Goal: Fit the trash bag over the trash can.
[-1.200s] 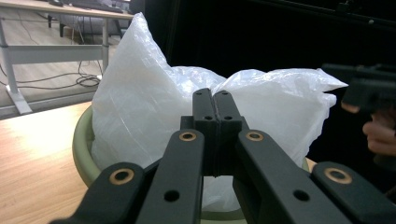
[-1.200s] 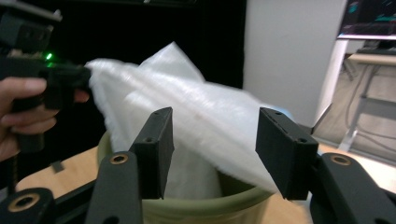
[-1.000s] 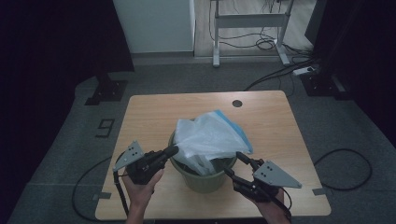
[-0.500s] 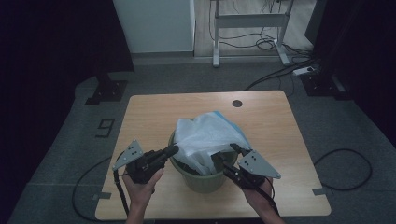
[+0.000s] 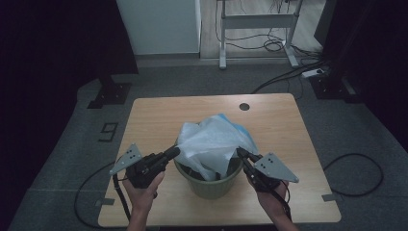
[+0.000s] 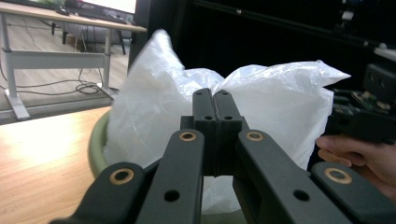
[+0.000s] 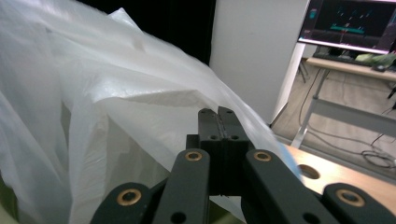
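Fitting the white translucent plastic liner bag (image 5: 214, 144) into the round olive-green plastic bin (image 5: 208, 182) appears to be the step in hand, judging from both tools working at the bin's mouth.

Nearest the person: left gripper (image 5: 176, 151), held in the left hand (image 5: 142, 188), tip at the left rim of the bin. In the left gripper view its jaws stand pressed together; whether film is pinched between them cannot be told, since the bag sits right behind the tips. Right gripper (image 5: 238, 151), held in the right hand (image 5: 268, 196), tip at the right rim, touching the bag's edge. In the right gripper view the jaws are likewise together, with film just beside and behind them; a pinch on the film cannot be confirmed.

Procedure note, as a judgement: each tool should catch a single layer of the bag's mouth, on opposite sides, then draw outward and down over the rim evenly. Pulling one side alone would likely tip the light bin or drag the bag out. Slow moves; thin film tears and slips.

Bag, further in: crumpled and puffed, standing well above the rim, lower part inside the bin. A pale blue patch (image 5: 227, 118) shows on its far side. The mouth is not yet folded over the rim.

Bin stands upright on the light wooden table (image 5: 154, 120), near the person's edge, about centred left to right. A round cable hole (image 5: 244, 107) lies towards the far edge, well apart from the bin.
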Demonstrator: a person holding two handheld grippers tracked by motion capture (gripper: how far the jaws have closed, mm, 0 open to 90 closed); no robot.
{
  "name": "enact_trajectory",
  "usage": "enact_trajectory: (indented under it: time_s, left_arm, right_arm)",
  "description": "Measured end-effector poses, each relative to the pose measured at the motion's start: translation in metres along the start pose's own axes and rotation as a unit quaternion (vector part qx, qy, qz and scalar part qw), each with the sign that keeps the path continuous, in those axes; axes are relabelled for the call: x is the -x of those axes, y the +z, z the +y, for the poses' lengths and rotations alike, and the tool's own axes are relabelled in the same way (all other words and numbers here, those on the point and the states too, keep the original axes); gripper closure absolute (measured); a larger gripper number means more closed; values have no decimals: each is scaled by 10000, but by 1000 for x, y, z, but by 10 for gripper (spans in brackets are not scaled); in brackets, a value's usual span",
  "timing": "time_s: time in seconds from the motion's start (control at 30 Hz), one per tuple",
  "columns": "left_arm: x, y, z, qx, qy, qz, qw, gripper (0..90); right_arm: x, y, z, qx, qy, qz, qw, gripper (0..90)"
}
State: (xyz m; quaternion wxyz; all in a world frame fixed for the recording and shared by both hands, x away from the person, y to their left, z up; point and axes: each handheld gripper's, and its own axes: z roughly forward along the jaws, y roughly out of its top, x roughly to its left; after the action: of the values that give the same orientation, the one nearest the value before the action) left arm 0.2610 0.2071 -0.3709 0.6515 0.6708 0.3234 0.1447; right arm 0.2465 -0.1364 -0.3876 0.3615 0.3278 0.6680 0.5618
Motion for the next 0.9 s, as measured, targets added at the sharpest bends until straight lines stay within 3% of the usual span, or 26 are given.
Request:
enact_trajectory:
  time_s: [0.23,0.53,0.73,0.87,0.9]
  left_arm:
    - [-9,-22,2,341,-190,71,9992,899]
    - [-16,-33,-9,319,-309,182,9988,899]
    - [-21,-37,-22,252,-429,220,9985,899]
    - [-23,-41,-29,240,-484,262,9982,899]
    - [-24,-41,-30,217,-496,266,9982,899]
  right_arm:
    - [20,-20,-10,-127,-109,-145,9998,887]
    - [37,-22,-25,-363,-8,-261,9990,866]
    - [45,-18,-31,-330,447,-100,9984,707]
    - [40,-41,-18,-111,582,-260,9979,522]
    - [40,-41,-18,-111,582,-260,9979,522]
